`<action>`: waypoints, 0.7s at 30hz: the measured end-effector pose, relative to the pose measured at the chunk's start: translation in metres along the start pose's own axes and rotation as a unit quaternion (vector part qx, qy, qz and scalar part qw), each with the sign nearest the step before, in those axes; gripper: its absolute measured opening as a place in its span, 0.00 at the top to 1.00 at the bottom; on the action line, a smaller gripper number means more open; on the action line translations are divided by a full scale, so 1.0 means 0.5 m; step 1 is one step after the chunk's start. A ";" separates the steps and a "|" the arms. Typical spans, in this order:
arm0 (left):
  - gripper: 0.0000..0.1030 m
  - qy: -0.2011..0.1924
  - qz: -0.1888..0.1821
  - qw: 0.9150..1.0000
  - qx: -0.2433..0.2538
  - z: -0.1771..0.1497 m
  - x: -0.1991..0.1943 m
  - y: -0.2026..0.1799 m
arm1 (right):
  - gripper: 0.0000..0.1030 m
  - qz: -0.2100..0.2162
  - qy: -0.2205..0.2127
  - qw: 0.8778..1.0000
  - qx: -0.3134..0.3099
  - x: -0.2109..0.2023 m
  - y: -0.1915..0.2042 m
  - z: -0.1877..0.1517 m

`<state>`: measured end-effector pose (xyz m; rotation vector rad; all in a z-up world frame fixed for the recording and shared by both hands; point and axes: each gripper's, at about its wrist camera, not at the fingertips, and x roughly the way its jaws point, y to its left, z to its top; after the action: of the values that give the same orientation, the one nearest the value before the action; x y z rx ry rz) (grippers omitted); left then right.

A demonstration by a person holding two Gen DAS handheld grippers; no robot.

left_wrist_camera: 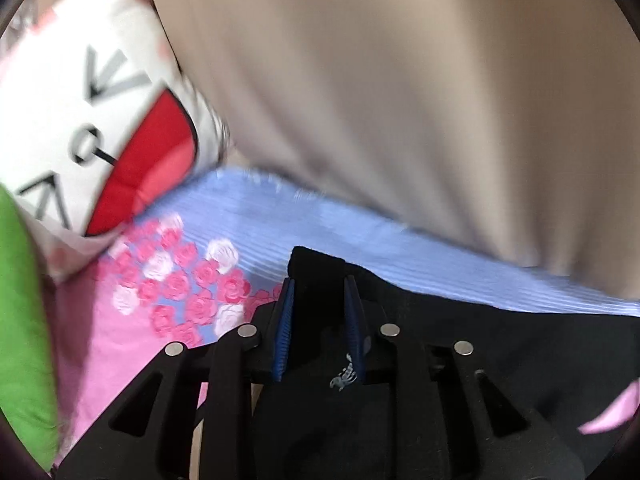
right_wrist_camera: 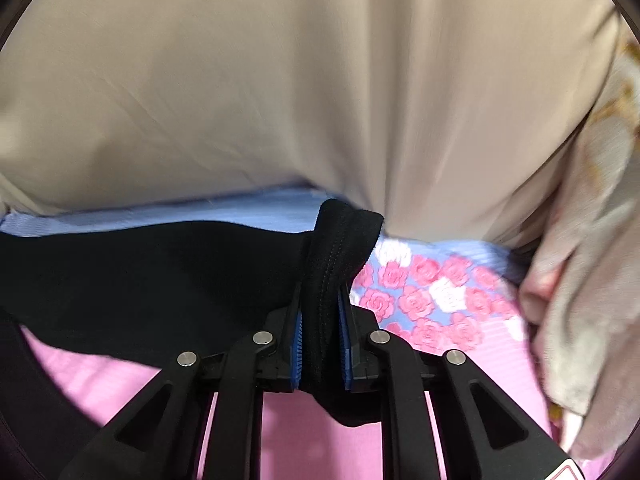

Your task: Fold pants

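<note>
Both grippers, left (left_wrist_camera: 320,280) and right (right_wrist_camera: 320,300), have fingers clamped on black pants (right_wrist_camera: 160,268); its small white logo (left_wrist_camera: 343,376) is unreadable.

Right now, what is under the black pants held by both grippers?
Under the black pants lies a pink and blue rose-print sheet, with beige fabric behind. Whatever lies directly beneath the pants is covered.
</note>
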<state>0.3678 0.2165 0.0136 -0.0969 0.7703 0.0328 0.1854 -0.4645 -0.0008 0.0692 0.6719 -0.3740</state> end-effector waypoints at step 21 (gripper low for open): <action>0.10 0.059 -0.085 0.982 -0.159 -0.405 -0.305 0.212 | 0.48 -0.097 0.016 0.995 -0.012 -0.394 -0.014 -0.300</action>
<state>0.1113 0.3026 -0.0326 -0.4717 0.8682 -0.0127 -0.0480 -0.3814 0.0039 -0.0143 0.7169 -0.5521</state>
